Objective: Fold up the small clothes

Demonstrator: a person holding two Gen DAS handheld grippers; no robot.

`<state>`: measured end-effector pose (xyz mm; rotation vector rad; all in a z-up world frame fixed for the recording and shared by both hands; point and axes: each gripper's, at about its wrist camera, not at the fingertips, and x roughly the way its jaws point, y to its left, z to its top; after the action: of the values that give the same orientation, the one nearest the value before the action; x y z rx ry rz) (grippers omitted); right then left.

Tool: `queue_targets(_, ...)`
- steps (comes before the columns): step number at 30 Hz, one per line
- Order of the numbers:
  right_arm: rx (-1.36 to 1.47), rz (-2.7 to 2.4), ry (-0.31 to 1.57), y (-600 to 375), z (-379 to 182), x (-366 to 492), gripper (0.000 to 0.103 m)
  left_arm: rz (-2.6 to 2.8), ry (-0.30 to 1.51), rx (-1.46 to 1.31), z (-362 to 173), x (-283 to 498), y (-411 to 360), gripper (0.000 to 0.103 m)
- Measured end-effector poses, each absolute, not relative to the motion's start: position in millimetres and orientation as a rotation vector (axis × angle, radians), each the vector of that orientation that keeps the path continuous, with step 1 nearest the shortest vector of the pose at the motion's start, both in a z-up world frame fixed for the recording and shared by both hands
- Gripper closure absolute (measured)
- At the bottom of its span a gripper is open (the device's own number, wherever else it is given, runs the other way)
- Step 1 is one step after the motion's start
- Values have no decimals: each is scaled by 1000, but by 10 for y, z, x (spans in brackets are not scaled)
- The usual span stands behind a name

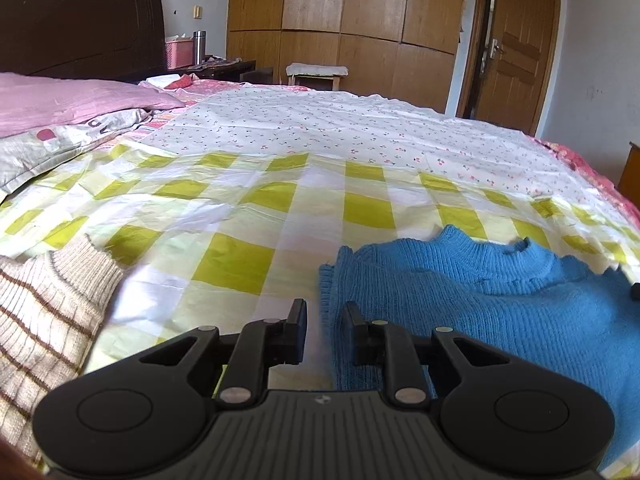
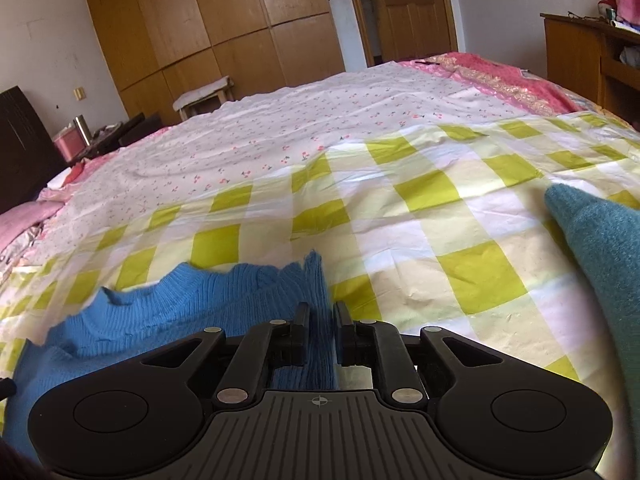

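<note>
— So, where's the sweater [image 1: 500, 300] lying?

— Flat on the checked cloth [image 1: 248, 216], the blue one, collar pointing away toward the wardrobe [image 1: 344, 28]. Both grippers are at its near part, one on each side edge.

— What's the left gripper [image 1: 326, 316] doing?

— Its jaws stand a little apart, with the sweater's left edge running up between them. The right-hand finger sits over the knit, the other over the cloth. From here I can't tell whether the pads actually pinch the wool.

— And the right gripper [image 2: 322, 316]?

— Narrower gap there. A fold of the blue knit at the right edge stands up between the fingers and fills most of the space. It looks pinched, though I can't see the pads meet the fabric.

— Anything else on the bed?

— A beige striped sweater [image 1: 44, 320] off to the left, well apart from the blue one. A teal garment [image 2: 600, 256] at the right edge of the right wrist view. Beyond the checked cloth there's a white flowered sheet [image 1: 340, 128], and a pink pillow [image 1: 68, 100] up by the dark headboard [image 1: 80, 16]. A stool [image 1: 316, 74] stands in front of the wardrobe, and the door [image 1: 516, 40] is further right.
</note>
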<state>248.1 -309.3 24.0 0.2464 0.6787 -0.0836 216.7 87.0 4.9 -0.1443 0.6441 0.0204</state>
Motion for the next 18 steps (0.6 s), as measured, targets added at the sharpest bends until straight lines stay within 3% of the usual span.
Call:
queue_targets(3,227,-113,620,-3098,424,2356,79,16,607,-215,151,2003,978,76)
queue_targets(5,195,-116,588,-3029,536,2279,68,5,595,-234,194,1869,1017,76)
queue_targets(10,139,86,602,-2530,636,2092,67,-37,592,-249,216,1554,1022,75)
queue_targets(18,-21,310,739,-1400,245,2142,73,-91,701,-249,-93,1442,993,75)
